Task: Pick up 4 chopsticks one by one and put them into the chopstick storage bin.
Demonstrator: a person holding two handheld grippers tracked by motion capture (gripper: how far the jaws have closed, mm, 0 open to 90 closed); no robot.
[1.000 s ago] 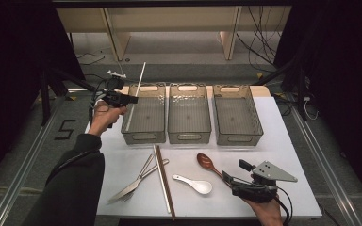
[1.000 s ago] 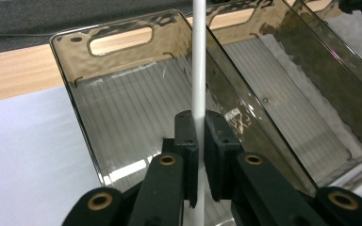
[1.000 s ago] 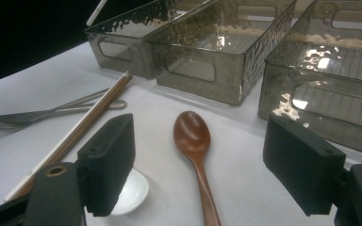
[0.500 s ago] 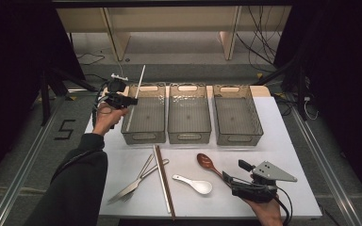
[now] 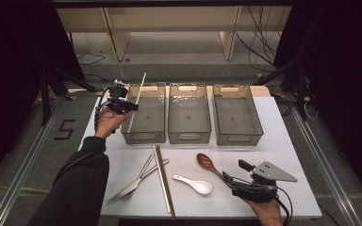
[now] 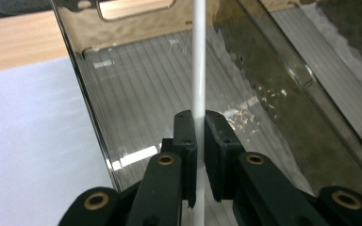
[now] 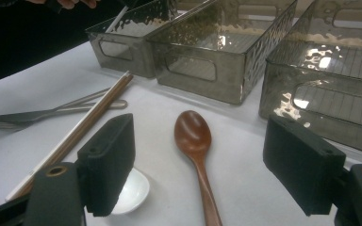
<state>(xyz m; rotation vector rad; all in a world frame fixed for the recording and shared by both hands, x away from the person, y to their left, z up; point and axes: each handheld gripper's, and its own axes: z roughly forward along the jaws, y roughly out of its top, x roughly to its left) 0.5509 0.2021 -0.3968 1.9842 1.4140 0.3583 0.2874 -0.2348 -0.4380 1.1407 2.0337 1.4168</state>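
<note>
Left gripper view: I'm seeing my left gripper (image 6: 198, 127) clamping a thin, straight white chopstick (image 6: 199, 56), running toward 12 o'clock over the smoky translucent bin (image 6: 136, 89).

White chopstick (image 6: 199, 56) ends cut off

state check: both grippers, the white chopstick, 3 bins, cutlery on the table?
left gripper: shut on white chopstick
white chopstick: held, tilted, over left bin
right gripper: open, holding nothing, above wooden spoon
left bin: nothing lying in it
middle bin: nothing inside
right bin: nothing inside
wooden spoon: lying on table, bowl up
white spoon: lying on table
</note>
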